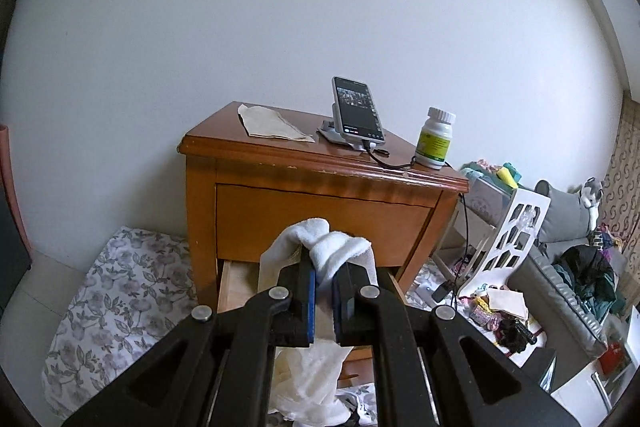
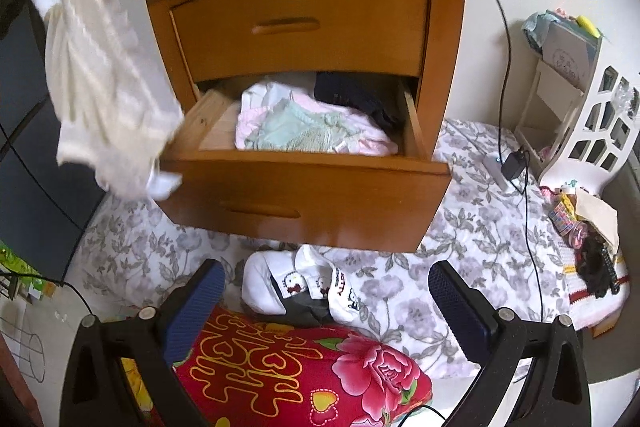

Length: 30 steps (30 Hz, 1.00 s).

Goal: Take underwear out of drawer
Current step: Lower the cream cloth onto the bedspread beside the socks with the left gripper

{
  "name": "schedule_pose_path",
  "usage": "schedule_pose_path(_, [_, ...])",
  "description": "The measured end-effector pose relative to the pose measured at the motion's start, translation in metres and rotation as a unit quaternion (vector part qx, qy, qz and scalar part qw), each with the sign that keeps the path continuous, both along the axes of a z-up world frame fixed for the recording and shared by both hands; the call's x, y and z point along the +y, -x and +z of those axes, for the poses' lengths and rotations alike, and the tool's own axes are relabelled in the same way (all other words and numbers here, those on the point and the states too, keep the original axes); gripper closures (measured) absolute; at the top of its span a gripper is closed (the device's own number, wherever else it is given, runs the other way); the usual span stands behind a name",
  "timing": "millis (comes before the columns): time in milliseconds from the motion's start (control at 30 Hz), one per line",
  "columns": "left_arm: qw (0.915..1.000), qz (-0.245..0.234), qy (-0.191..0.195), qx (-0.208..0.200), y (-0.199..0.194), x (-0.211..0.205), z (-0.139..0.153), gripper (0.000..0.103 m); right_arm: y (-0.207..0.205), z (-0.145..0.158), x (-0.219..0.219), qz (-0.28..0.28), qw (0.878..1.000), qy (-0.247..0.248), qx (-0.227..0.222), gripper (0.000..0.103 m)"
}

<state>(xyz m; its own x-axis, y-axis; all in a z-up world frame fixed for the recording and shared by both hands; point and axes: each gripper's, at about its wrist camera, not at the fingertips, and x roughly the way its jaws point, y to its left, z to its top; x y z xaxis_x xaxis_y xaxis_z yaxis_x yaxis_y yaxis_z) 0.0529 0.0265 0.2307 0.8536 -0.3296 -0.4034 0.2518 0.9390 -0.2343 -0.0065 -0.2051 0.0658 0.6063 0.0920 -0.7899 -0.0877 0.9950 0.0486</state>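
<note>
left wrist level, right wrist downward, both facing nightstand [image 1: 320, 203]

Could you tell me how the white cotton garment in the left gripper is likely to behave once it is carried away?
The white cotton garment hangs limp from the left gripper, so it is probably floppy and light. Its trailing hem may snag the open wooden drawer.

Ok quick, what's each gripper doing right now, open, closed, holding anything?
Left gripper: closed on the white underwear, lifted beside the open drawer.
Right gripper: open, holding nothing.
</note>
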Motion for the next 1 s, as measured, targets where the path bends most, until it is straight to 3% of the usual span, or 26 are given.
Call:
schedule_pose_path(233, [0.9998, -0.017, -0.004, 0.011, 0.012, -0.01, -0.007, 0.097, 0.011, 0.021, -0.001, 0.001, 1.0, -0.004, -0.031, 0.0])
schedule_pose_path(533, [0.9973, -0.052, -0.021, 0.048, 0.014, -0.037, -0.029, 0.097, 0.018, 0.023, -0.008, -0.008, 0.999, -0.009, -0.037, 0.0])
schedule_pose_path(1000, [0.9828, -0.12, -0.043, 0.133, 0.003, -0.088, -0.085, 0.097, 0.017, 0.019, -0.024, -0.025, 0.999, -0.016, -0.033, 0.0])
